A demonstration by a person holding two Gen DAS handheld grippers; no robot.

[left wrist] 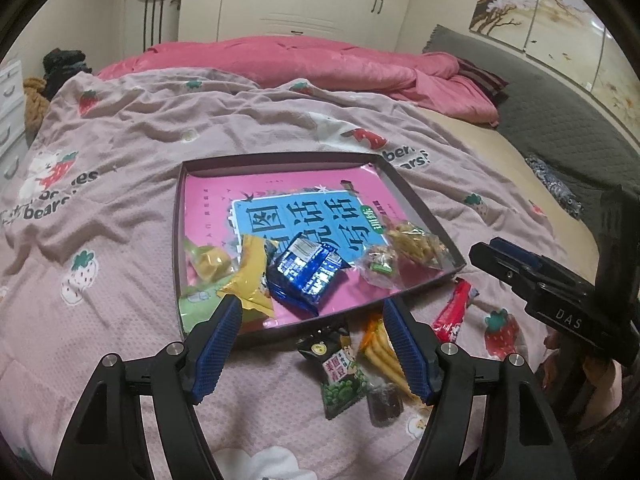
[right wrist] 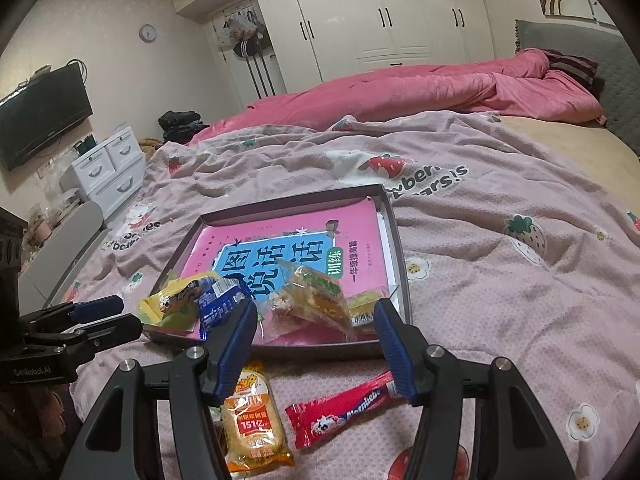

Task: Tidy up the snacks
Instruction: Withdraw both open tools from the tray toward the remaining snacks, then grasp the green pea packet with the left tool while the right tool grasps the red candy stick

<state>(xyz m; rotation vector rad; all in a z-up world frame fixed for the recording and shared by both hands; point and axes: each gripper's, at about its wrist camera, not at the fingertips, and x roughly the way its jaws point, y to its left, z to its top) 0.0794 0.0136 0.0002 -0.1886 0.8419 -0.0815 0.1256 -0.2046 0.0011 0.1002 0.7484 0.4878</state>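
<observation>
With several snacks already in the tray [left wrist: 416, 204], I held both grippers spread and empty; next, my right gripper [right wrist: 316, 340] needed the red candy stick [right wrist: 340, 412].

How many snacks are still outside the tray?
4, all before the tray: green packet, orange packet, brown packet, red stick on the right. The left tongs may hide more.
</observation>
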